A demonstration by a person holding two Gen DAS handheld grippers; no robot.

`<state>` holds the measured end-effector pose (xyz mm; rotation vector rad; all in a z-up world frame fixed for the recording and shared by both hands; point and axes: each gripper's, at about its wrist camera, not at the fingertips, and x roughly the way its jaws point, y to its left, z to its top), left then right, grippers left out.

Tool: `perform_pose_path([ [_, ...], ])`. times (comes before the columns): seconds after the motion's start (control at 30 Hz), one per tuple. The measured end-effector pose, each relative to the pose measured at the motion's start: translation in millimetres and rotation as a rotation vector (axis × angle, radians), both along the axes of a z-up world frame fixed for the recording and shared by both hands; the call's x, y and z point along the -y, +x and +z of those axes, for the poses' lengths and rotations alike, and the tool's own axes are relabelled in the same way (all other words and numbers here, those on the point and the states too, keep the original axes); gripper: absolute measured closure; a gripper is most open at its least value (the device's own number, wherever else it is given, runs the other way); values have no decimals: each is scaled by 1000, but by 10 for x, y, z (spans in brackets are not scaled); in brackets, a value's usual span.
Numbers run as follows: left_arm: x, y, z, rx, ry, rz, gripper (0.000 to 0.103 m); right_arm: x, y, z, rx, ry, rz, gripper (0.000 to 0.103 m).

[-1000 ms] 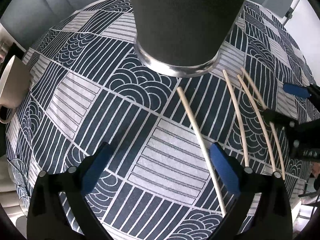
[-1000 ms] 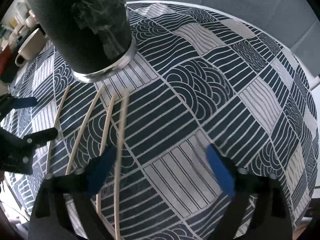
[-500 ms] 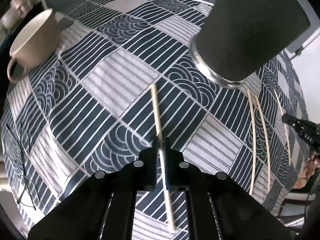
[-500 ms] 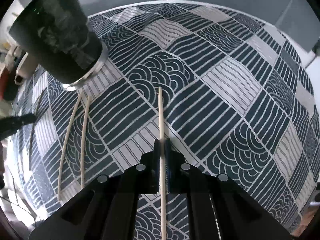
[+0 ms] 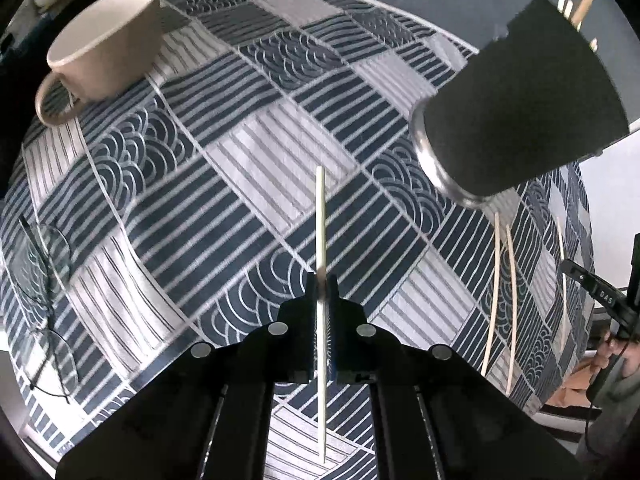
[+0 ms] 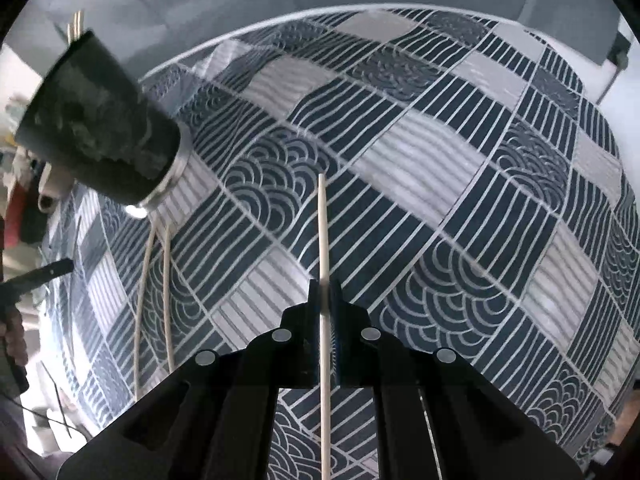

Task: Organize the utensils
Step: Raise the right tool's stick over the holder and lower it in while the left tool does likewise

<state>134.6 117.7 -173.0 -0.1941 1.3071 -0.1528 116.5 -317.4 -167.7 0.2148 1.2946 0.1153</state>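
My left gripper (image 5: pixel 322 284) is shut on a pale wooden chopstick (image 5: pixel 320 220) and holds it above the patterned tablecloth. My right gripper (image 6: pixel 325 290) is shut on another chopstick (image 6: pixel 322 232), also lifted. A dark utensil cup (image 5: pixel 520 120) with a metal base stands on the cloth, right of the left gripper and far left of the right gripper (image 6: pixel 100 132); chopstick ends stick out of its top. Loose chopsticks (image 5: pixel 494 280) lie on the cloth below the cup, also seen in the right wrist view (image 6: pixel 166 288).
A beige mug (image 5: pixel 104 40) stands at the far left. Eyeglasses (image 5: pixel 40 264) lie near the left edge of the round table (image 6: pixel 440 140). Each view shows the other gripper at its side edge.
Both grippers went from open over the chopsticks to shut, each on one chopstick, and have lifted them off the cloth. Both views have drawn back from the cup.
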Motion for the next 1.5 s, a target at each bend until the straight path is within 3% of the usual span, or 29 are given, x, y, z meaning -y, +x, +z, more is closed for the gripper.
perform_pose_path([
  [0.27,7,199,310,50,51,2,98,53,216,308,72,44,-30,99],
  [0.57,115,483,892,162,89,7,98,-105,505,830,198,72,4,98],
  [0.8,175,637,1364,245,43,44,98,-310,721,1328,317,111,49,98],
  [1.07,444,759,1894,369,2,-1,98,-618,892,1842,448,114,108,98],
  [1.27,721,902,2178,432,-54,-37,98,-830,1002,2050,505,126,141,98],
  [1.5,1024,1016,2264,475,-84,-94,98,-1028,1117,2112,546,145,170,98],
])
